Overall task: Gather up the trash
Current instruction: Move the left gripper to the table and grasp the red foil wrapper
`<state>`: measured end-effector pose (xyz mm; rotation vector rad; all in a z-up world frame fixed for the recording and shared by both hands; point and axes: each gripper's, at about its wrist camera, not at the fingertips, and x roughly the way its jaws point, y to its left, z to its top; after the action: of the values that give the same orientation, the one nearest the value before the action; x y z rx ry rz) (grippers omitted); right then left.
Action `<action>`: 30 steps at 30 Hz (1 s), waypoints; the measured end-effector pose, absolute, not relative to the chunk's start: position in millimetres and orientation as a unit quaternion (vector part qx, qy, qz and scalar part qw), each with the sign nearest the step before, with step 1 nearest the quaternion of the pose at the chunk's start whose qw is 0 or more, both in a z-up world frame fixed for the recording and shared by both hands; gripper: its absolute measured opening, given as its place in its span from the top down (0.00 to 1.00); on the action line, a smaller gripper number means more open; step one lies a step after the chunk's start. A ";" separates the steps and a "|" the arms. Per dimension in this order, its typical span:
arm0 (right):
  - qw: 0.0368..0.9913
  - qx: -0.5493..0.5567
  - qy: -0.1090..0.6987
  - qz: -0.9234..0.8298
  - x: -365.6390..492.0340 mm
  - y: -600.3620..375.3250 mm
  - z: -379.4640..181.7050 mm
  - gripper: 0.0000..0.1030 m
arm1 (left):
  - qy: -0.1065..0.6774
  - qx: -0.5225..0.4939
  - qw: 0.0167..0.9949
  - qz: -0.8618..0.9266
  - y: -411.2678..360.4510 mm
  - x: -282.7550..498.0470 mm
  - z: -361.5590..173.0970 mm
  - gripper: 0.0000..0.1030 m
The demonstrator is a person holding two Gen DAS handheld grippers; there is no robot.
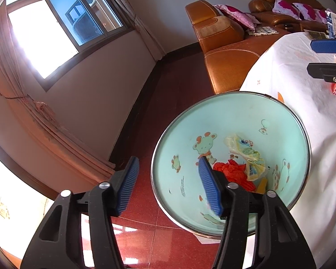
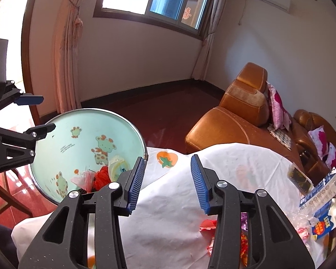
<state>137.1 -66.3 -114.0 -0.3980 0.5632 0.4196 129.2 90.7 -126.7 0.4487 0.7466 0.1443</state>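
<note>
A mint-green bin [image 1: 235, 116] with cartoon giraffes and a metal rim stands at the table's edge. A red crumpled wrapper [image 1: 230, 170] and a yellowish clear wrapper [image 1: 246, 152] lie inside it. My left gripper [image 1: 168, 163] is open and straddles the rim, one blue pad inside the bin and one outside. In the right wrist view the bin [image 2: 78, 121] sits at the left, with the left gripper [image 2: 48, 113] at its rim. My right gripper [image 2: 168, 179] is open over the white tablecloth [image 2: 168, 213] with nothing between its pads. Red wrappers [image 2: 207, 224] lie under its right finger.
At the table's right end lie a blue and white carton [image 2: 329, 215], a flat printed box [image 2: 324, 188], a dark snack packet [image 2: 300, 177] and purple foil [image 2: 244, 220]. An orange leather sofa [image 2: 230, 123] with pink pillows stands behind the table. Red tile floor [image 1: 145, 235] lies below the bin.
</note>
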 end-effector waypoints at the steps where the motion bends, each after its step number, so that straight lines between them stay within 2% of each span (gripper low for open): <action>1: 0.921 -0.191 0.273 0.201 135.2 -69.1 -111.7 0.55 | 0.359 0.217 0.905 0.070 89.9 128.8 -125.5 0.39; 7: 0.937 -0.161 0.275 0.142 114.1 -115.4 -94.1 0.53 | 0.346 0.216 0.912 0.046 68.8 122.4 -116.8 0.38; 11: 0.953 -0.081 0.283 0.073 88.6 -188.9 -80.3 0.50 | 0.341 0.221 0.914 0.012 38.4 118.2 -117.6 0.36; 13: 0.957 -0.045 0.285 0.023 70.4 -234.9 -79.3 0.43 | 0.336 0.229 0.913 -0.008 19.9 115.4 -118.5 0.35; 20: 0.947 0.008 0.309 -0.085 18.6 -332.6 -103.0 0.43 | 0.321 0.241 0.913 -0.077 -53.0 110.7 -113.7 0.33; 24: 0.942 0.026 0.316 -0.112 -2.0 -362.8 -117.7 0.41 | 0.315 0.232 0.915 -0.101 -95.3 112.0 -108.0 0.28; 30: 0.940 0.056 0.313 -0.126 -20.2 -388.9 -134.4 0.38 | 0.326 0.225 0.908 -0.137 -150.0 119.8 -115.0 0.26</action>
<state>-20.2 -388.9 -134.4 0.1140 0.6385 -0.2577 119.8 -150.0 -115.0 0.4635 0.6723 -0.2830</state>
